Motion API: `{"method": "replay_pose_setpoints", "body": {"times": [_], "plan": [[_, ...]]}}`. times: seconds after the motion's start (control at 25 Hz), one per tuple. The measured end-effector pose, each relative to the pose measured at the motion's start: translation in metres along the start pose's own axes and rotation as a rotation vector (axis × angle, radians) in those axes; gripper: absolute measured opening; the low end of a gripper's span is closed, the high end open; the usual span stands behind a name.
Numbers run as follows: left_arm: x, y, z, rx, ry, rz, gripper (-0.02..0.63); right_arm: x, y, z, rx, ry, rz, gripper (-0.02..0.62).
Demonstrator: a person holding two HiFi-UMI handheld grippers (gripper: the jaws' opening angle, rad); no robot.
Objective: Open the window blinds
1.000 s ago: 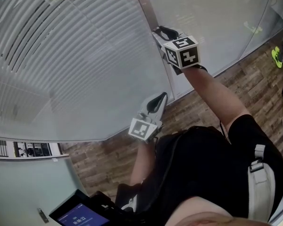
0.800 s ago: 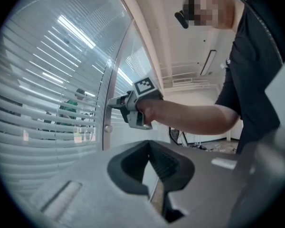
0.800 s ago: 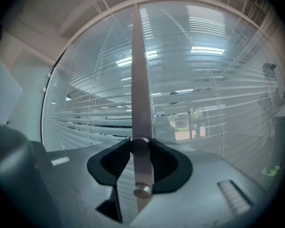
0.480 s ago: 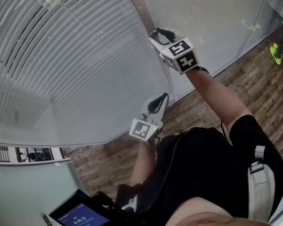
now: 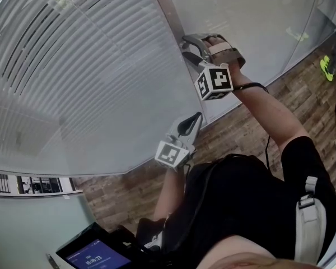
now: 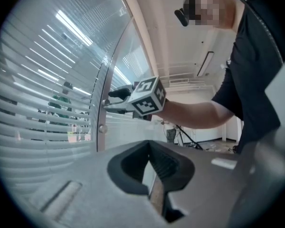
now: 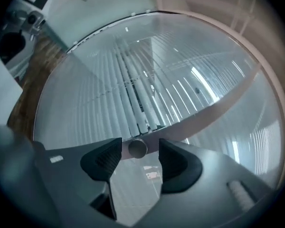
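Note:
White slatted blinds [image 5: 73,66] hang behind glass, left of a metal mullion [image 5: 171,15]. My right gripper [image 5: 188,45] is held against that mullion, hand on top and marker cube underneath. In the right gripper view its jaws have just been opening: they now stand open on either side of a small round metal knob [image 7: 137,148], with a gap at each pad [image 7: 103,159]. My left gripper [image 5: 195,118] hovers lower, short of the glass, shut and empty. The left gripper view shows the right gripper [image 6: 107,99] at the mullion, above a second knob [image 6: 102,128].
A wood-plank floor [image 5: 252,122] runs below the glass wall. A dark device with a lit screen [image 5: 92,256] sits at the bottom left. A green object [image 5: 327,66] lies on the floor at the far right. The person's torso fills the lower right.
The right gripper has rolled about its own axis, so its marker cube moved from the top to underneath, and its jaws have opened. The left gripper has stayed put.

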State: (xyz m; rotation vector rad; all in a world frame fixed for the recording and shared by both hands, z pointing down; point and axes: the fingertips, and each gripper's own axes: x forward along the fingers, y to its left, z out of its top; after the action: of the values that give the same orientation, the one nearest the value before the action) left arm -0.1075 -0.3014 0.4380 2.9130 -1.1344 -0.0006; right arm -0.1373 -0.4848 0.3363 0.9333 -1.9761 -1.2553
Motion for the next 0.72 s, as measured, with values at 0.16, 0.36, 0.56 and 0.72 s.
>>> {"method": "replay_pose_setpoints", "body": {"times": [0.16,0.36,0.56,0.72], "plan": [[0.0013,-0.0005,0.0013,-0.005,-0.005,-0.004,0.003,0.0017,0.0082,-0.0005,-0.144,0.021,0.015,0.243],[0.0019,-0.0011,0.003,0.006,-0.01,-0.009,0.003,0.0036,0.0091,-0.0027,-0.214,0.043,0.014,0.197],[0.0008,0.0004,0.0025,0.008,-0.008,-0.009,0.003,0.005,0.0102,-0.006,-0.22,0.068,0.019,0.133],[-0.0013,0.0018,0.0025,0.011,-0.008,-0.015,0.003,0.0051,0.0104,-0.0056,-0.186,0.069,0.016,0.132]]}}
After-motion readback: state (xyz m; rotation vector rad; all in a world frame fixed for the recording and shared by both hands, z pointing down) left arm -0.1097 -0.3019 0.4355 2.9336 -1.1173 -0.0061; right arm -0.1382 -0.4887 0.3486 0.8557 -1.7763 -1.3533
